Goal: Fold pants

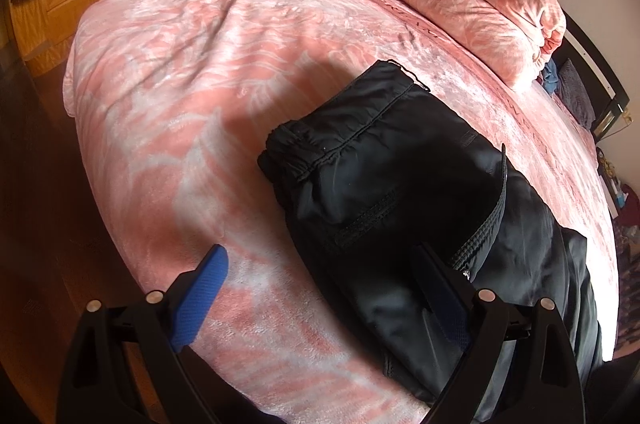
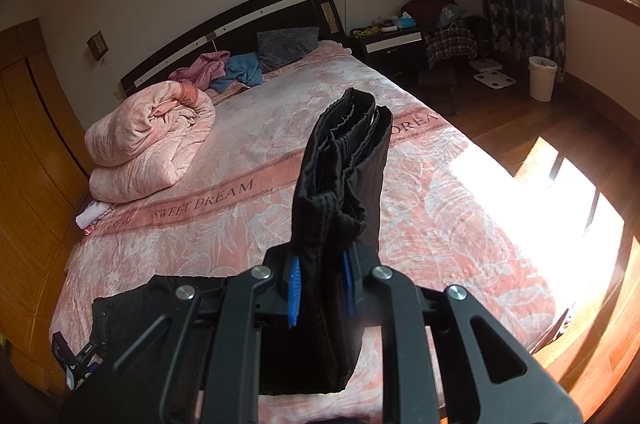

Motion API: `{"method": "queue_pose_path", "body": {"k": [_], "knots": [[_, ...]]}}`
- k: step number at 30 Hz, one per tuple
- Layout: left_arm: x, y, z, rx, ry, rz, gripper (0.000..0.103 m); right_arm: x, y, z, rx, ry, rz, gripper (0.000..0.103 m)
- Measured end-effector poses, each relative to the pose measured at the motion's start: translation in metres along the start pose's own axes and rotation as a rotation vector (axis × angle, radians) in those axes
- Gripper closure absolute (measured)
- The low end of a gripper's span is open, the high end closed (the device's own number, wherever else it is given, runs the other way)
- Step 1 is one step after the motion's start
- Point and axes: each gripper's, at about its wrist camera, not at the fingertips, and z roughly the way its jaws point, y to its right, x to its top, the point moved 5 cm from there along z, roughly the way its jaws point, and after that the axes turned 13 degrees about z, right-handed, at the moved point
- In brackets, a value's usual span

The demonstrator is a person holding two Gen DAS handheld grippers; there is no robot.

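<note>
Left wrist view: black, shiny, thin-fabric pants [image 1: 404, 184] lie folded over on the pink leaf-print blanket [image 1: 168, 96] that covers the bed, near the blanket's front edge & toward its right side. Gathered elastic waistband sits on the top layer, facing the blanket's middle. Left gripper [image 1: 324, 288] w/ blue pads has its jaws wide apart, nothing between them; one finger is over bare blanket, the other over the pants' near part.

Right wrist view: right gripper [image 2: 320, 284] is clamped on a bunched stack of the same black pants [image 2: 344, 184], several layers standing up above the blanket; more black cloth lies lower left on the blanket. Rolled pink quilt [image 2: 148, 140] sits on the blanket's far left, well apart.

Handling, my read: fabric looks light, soft, slick, so layers prob slide & droop, no stiffness. Best hold is at a hem or waistband seam where cloth is thicker, pinching all layers together; a thin single layer may slip out.
</note>
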Motion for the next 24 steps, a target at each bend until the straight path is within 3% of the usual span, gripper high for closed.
{"method": "queue_pose_path", "body": {"k": [24], "knots": [[-0.004, -0.011, 0.002, -0.105, 0.005, -0.073, 0.008, -0.045, -0.095, 0.011, -0.028, -0.056, -0.192, 0.087]]}}
